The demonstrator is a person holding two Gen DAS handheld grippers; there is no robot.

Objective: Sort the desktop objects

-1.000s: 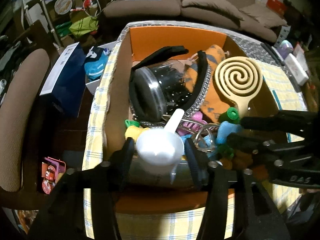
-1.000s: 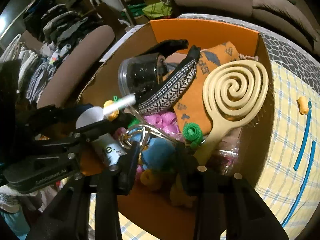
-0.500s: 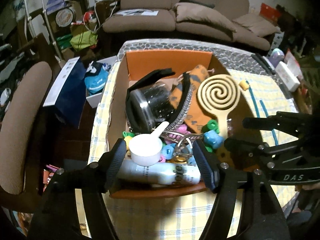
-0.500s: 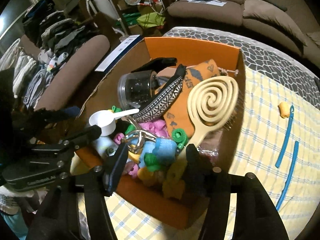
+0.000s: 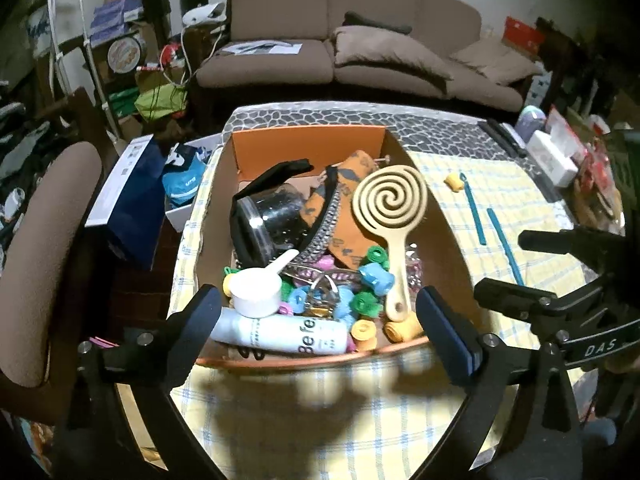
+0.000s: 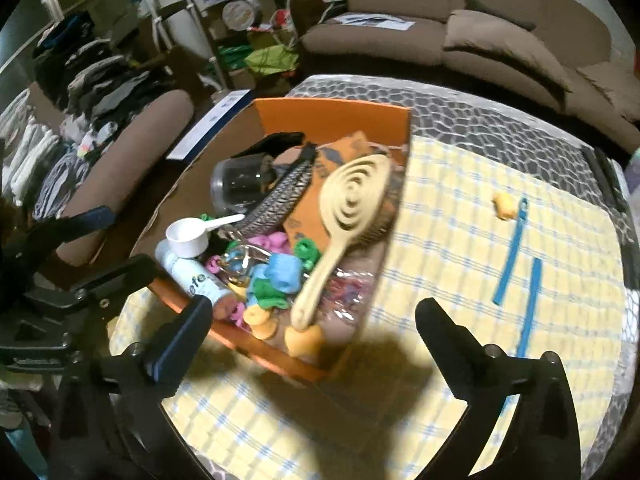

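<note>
An orange cardboard box (image 5: 308, 148) (image 6: 332, 120) on the checked tablecloth holds a white scoop (image 5: 256, 298) (image 6: 188, 236) resting on a white bottle (image 5: 280, 334) (image 6: 192, 276). Beside them lie a cream spiral hairbrush (image 5: 390, 200) (image 6: 352, 200), a blue roller (image 5: 378, 278) (image 6: 284, 272) and several other coloured rollers. My left gripper (image 5: 318, 304) (image 6: 120, 240) hangs above the box's near edge, its jaws opening with nothing gripped. My right gripper (image 6: 314, 308) (image 5: 508, 266) hovers over the box's near right corner, jaws also opening and empty.
A yellow roller (image 5: 454, 182) (image 6: 502, 204) and two blue sticks (image 5: 474, 216) (image 6: 510, 256) lie on the cloth right of the box. A brown chair (image 5: 44, 240) stands left of the table, a sofa (image 5: 360, 52) behind it, and clutter lines the far right edge.
The left jaws let go of the white scoop and the right jaws let go of the blue roller. Both grippers widened, rose and drew back from the box.
</note>
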